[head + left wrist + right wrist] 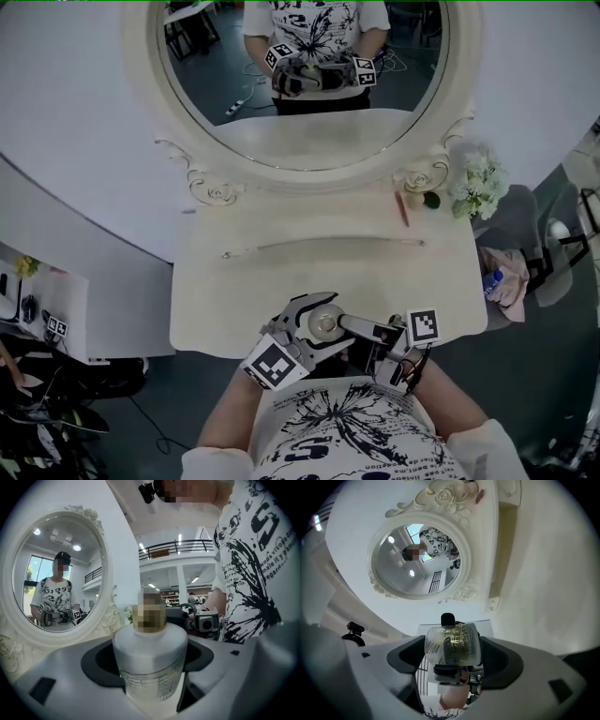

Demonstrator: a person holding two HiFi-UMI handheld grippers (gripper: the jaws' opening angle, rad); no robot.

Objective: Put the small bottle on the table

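The small frosted bottle (323, 324) (150, 660) has a gold neck. It is held upright over the front edge of the white vanity table (234, 300). My left gripper (317, 332) (150, 667) is shut on its body. My right gripper (352, 328) (452, 656) reaches in from the right. It is shut on a clear cap with a gold pattern (452, 644) at the bottle's top. Whether the cap sits on the neck or is off it cannot be told. The bottle's base is hidden.
An oval mirror (300, 84) stands at the back of the table, behind a low raised shelf (319, 246). White flowers (478, 187), a red stick (402, 208) and a small green ball (431, 200) lie at the back right. A pink cloth (506, 281) is off the table's right edge.
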